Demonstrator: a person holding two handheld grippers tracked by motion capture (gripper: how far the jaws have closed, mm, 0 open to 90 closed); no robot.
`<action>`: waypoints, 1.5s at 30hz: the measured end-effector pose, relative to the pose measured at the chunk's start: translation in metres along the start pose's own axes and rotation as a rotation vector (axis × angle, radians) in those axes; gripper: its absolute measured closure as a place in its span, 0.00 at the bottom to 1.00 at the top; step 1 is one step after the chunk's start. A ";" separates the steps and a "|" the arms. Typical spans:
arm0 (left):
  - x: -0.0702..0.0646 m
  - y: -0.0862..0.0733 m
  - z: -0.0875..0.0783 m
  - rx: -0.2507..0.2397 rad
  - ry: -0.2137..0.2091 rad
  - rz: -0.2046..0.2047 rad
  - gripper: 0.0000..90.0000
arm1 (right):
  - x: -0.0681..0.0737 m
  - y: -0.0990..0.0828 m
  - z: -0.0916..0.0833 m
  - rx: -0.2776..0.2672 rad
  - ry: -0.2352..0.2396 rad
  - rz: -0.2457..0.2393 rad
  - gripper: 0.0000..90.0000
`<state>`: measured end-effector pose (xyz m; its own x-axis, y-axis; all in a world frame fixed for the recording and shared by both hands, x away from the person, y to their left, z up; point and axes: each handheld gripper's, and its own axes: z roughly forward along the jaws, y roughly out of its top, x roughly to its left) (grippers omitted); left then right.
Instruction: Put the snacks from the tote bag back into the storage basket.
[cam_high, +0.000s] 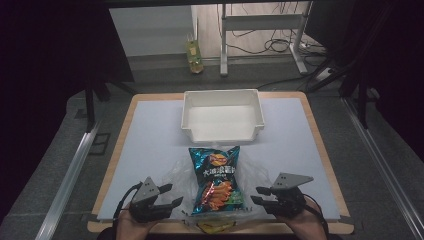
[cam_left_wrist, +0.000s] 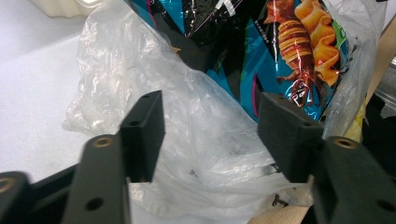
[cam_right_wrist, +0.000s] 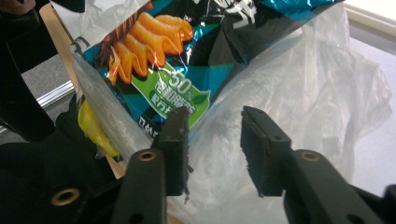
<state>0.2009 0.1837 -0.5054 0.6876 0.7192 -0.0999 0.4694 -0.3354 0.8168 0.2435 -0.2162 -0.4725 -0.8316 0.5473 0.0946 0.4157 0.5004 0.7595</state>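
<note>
High view first: blue snack bag (cam_high: 216, 179) lying low centre on the pale mat (cam_high: 150, 145), on top of a crumpled clear plastic bag (cam_high: 175, 176), just below the empty white bin (cam_high: 222, 116) at mid frame. Left gripper (cam_high: 171, 195) at lower left, jaws apart, tips just beside the plastic's left edge. Right gripper (cam_high: 257, 195) at lower right, jaws apart too, tips pointing at the plastic's right edge. Yellow packet (cam_high: 216, 228) peeking out at the bottom edge, below the snack bag. Bottle (cam_high: 194, 56) standing on the floor beyond the table, upper centre.

Over to the left gripper view: jaws spread wide, rising from the bottom, clear plastic bag (cam_left_wrist: 187, 140) bunched between them, pads not pressing on it. Snack bag (cam_left_wrist: 289, 51) across the upper right.

Now the right gripper view: jaws parted, a gap between pads, plastic bag (cam_right_wrist: 303, 88) behind and between them, nothing clamped. Snack bag (cam_right_wrist: 173, 60) at upper centre, yellow packet (cam_right_wrist: 93, 128) at left.
</note>
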 end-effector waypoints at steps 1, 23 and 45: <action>0.000 -0.001 -0.001 0.001 0.004 -0.001 0.43 | 0.000 0.001 0.001 -0.001 0.003 0.001 0.63; 0.000 -0.001 -0.003 -0.029 0.012 0.003 0.17 | -0.007 0.037 0.042 -0.003 0.044 0.060 0.38; -0.004 -0.001 0.000 -0.004 0.012 0.031 0.18 | -0.009 0.063 0.093 0.069 0.046 0.039 0.40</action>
<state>0.1980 0.1811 -0.5059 0.6954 0.7154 -0.0678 0.4458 -0.3555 0.8215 0.3111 -0.1269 -0.4857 -0.8297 0.5367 0.1534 0.4709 0.5254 0.7086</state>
